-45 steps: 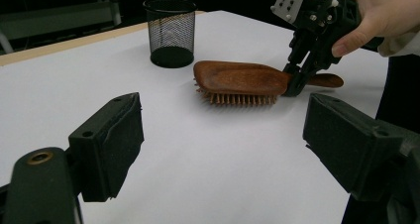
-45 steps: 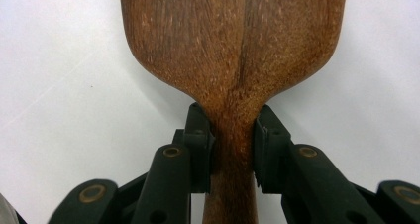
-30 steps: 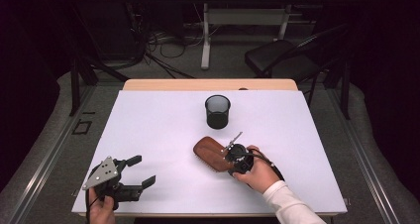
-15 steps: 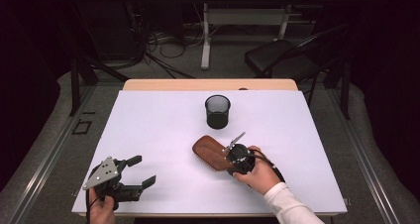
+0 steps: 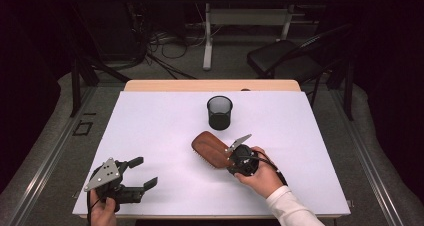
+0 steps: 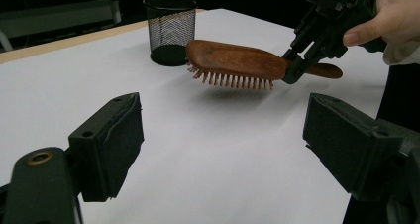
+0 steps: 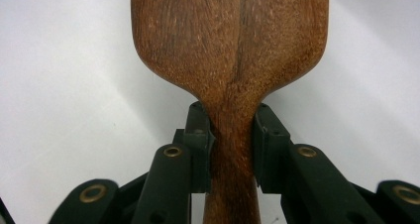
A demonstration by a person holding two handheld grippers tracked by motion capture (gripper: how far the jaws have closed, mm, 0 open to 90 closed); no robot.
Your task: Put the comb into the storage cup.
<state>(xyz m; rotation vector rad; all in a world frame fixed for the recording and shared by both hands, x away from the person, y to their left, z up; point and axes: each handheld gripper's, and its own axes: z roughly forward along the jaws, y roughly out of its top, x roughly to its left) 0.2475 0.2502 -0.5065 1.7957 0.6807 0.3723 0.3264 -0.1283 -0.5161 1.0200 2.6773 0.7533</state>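
A big white surface [image 5: 165, 131] sits under everything. Behind it, on the floor, is a dark chair [image 5: 280, 58] and some loose cables [image 5: 165, 41].

A black mesh cup [image 5: 219, 113] stands upright near the middle of the surface, toward the far side. It stands apart from the other things.

A brown wooden hairbrush [image 5: 211, 149] is just in front of the cup. In the left gripper view the hairbrush [image 6: 233, 59] is up off the surface, with its little pins pointing down and a soft shadow under it. It is held about level, and its wide end is near the cup [image 6: 169, 29].

The right gripper [image 5: 231, 158] is in the person's right hand [image 5: 260, 178], near the front right of the surface. Its jaws are clamped tight on the thin neck of the hairbrush [image 7: 230, 55], one jaw on each side of the handle.

The left gripper [image 5: 142, 172] is in the left hand [image 5: 102, 212] at the front left corner, well apart from the brush. Its jaws are wide apart with nothing between them.
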